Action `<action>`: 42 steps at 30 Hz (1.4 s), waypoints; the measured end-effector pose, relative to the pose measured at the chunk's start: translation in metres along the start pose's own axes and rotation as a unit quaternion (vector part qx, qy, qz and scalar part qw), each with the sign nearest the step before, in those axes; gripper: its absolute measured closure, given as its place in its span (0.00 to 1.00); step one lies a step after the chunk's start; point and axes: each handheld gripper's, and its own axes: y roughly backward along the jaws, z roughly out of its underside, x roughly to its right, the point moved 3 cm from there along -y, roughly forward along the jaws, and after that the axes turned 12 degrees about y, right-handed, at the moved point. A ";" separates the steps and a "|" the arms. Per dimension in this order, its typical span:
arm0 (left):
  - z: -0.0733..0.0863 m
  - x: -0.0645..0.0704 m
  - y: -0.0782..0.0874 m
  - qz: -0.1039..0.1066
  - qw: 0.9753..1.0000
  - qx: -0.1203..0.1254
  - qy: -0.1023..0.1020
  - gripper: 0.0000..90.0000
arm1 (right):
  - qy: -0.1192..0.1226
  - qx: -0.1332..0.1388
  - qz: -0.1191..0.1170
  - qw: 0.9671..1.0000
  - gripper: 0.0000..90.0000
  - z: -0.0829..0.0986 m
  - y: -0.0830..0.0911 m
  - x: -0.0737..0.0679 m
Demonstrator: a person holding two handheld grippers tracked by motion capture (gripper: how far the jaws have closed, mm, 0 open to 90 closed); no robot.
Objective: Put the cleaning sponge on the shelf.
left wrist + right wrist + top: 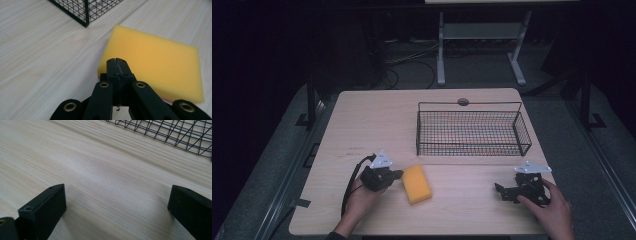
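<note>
Pale woodgrain table (362,120) bears spongy yellow block (416,183); left tool (399,174) pinched together, right tool (498,190) spread.

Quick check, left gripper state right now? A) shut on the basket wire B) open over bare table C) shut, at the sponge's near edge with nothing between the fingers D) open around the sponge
C: in the left gripper view the left gripper has its fingers pressed flat together, just before the near edge of the yellow sponge, which lies flat on the table; the wire basket sits farther off.
</note>
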 end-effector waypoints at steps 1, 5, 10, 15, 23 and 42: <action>0.000 0.000 0.000 0.000 1.000 0.000 0.000 1.00 | 0.000 0.000 0.000 1.000 0.01 0.000 0.000 0.000; -0.007 0.001 -0.003 0.003 1.000 0.008 -0.001 1.00 | 0.000 0.000 0.000 1.000 0.01 0.000 0.000 0.000; -0.020 0.019 0.003 0.029 0.999 0.026 -0.011 1.00 | 0.000 0.000 0.000 1.000 0.01 0.000 0.000 0.000; -0.027 0.037 -0.002 0.056 0.998 0.029 -0.024 1.00 | 0.000 0.000 0.000 1.000 0.01 0.000 0.000 0.000; -0.034 0.071 -0.024 0.096 0.994 0.011 -0.045 1.00 | 0.000 0.000 0.000 1.000 0.01 0.000 0.000 0.000; -0.013 0.090 -0.040 0.107 0.991 -0.054 -0.062 1.00 | 0.000 0.000 0.000 1.000 0.01 0.000 0.000 0.000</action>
